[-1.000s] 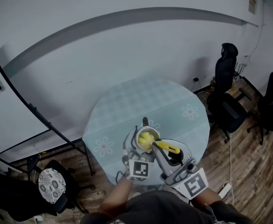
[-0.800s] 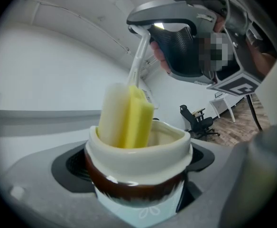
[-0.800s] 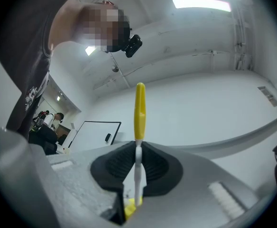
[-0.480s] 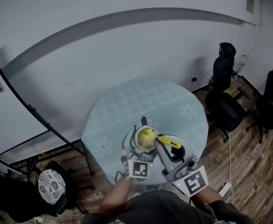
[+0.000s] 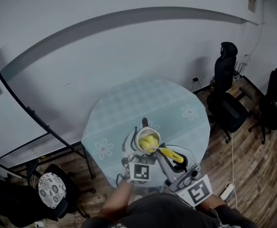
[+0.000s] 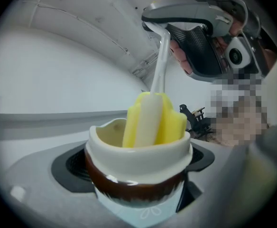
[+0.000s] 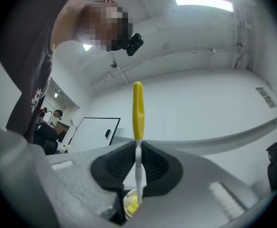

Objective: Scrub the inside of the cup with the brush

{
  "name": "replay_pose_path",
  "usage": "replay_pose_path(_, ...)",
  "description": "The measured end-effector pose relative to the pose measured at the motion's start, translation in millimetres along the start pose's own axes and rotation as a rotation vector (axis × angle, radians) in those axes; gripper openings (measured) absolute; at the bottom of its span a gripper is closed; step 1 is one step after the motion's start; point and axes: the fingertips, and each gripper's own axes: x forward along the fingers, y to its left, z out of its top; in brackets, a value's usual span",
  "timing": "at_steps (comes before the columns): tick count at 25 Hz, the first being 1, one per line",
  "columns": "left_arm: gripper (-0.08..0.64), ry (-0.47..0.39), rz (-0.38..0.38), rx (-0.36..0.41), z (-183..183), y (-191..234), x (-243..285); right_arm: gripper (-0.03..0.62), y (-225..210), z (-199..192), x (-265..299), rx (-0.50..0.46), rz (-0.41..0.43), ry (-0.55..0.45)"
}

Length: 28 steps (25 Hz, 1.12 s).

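A cup [image 5: 147,140] with a cream rim and a brown band stands low over the round flowered table [image 5: 129,103]. My left gripper [image 6: 137,177] is shut on the cup [image 6: 136,163], one jaw at each side. A brush with a yellow sponge head [image 6: 152,120] sits inside the cup, its white stem rising up and right. My right gripper [image 7: 138,169] is shut on that thin white stem, and the yellow handle [image 7: 137,109] sticks out beyond the pads. In the head view the yellow handle [image 5: 171,155] slants from the cup toward my right gripper [image 5: 176,167].
Two black office chairs [image 5: 226,96] [image 5: 272,99] stand on the wooden floor right of the table. A stool with a patterned seat [image 5: 52,188] is at the lower left. A white wall with a curved grey band runs behind the table.
The brush head has shifted inside the cup, and my right gripper has drawn slightly back toward the person. The left gripper still holds the cup in place.
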Motion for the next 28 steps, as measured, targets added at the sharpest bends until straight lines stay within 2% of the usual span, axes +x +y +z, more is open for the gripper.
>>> replay_pose_path(8, 0.566, -0.008, -0.014, -0.006, 2, -6, -3, 0.040, 8, 2, 12, -0.020, 0.031, -0.025)
replay_pose_path(16, 0.566, 0.004, -0.019, -0.019, -6, -5, 0, 0.040, -5, 5, 24, -0.025, 0.011, -0.042)
replay_pose_path(20, 0.566, 0.011, -0.013, -0.024, -9, 0, 1, 0.039, -12, 0, 25, -0.045, -0.012, -0.020)
replay_pose_path(28, 0.566, 0.045, -0.011, -0.051, -26, 2, 1, 0.040, -16, 1, 12, -0.013, -0.032, -0.010)
